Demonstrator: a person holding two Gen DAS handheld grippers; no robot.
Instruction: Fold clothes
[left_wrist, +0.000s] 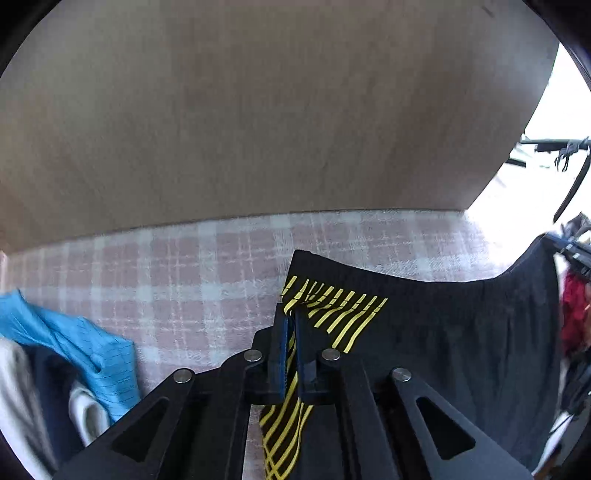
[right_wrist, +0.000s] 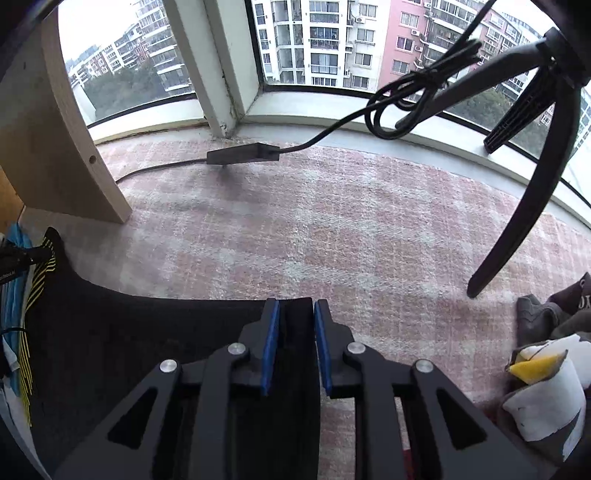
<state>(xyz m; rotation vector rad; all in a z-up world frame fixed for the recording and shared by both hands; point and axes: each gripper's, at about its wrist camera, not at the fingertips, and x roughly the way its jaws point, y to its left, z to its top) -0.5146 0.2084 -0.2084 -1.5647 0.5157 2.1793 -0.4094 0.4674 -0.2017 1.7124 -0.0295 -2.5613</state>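
The black fabric shorts with yellow side stripes (left_wrist: 461, 332) are being held stretched above the pink plaid carpet (left_wrist: 184, 280). The striped corner is being pinched by the near-closed left gripper (left_wrist: 291, 317); the opposite waistband corner, toward the window (right_wrist: 332, 44), is being clamped by the narrowly parted right gripper (right_wrist: 297, 310).

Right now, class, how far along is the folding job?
Early. Nothing looks folded yet. In hand: both tongs, left tongs and right tongs, pinch the black garment with yellow stripes, stretched between them above the plaid carpet. Left: folding it, then the blue garment in the pile.
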